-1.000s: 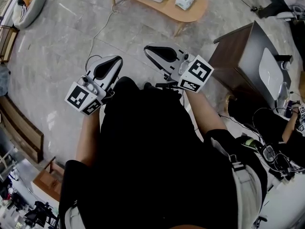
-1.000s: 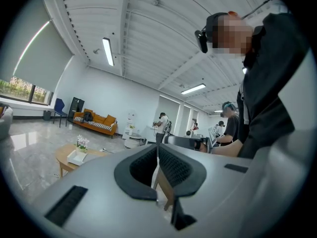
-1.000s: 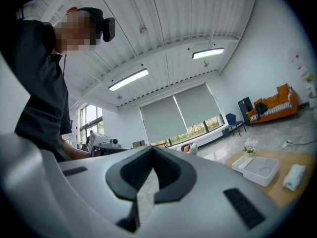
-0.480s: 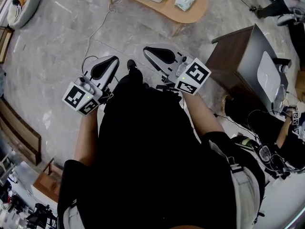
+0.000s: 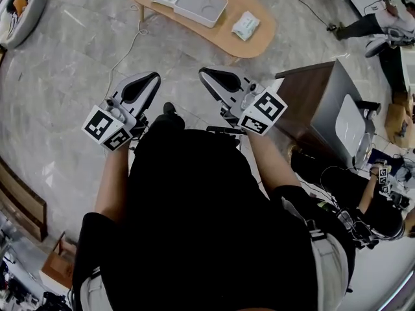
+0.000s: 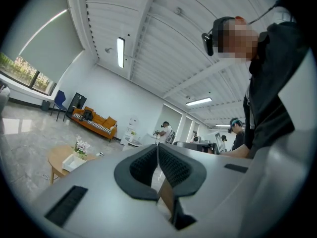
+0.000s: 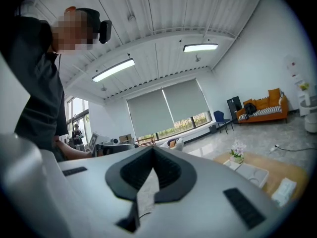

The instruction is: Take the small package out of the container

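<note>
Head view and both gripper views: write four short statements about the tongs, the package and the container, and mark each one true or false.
1. The left tongs and the right tongs are both shut with nothing between them. True.
2. The right tongs hold the package. False: the package lies on the wooden table.
3. The package lies inside the container. False: it lies on the tabletop beside the container, apart from it.
4. Both tongs are held over the floor, short of the table. True.
</note>
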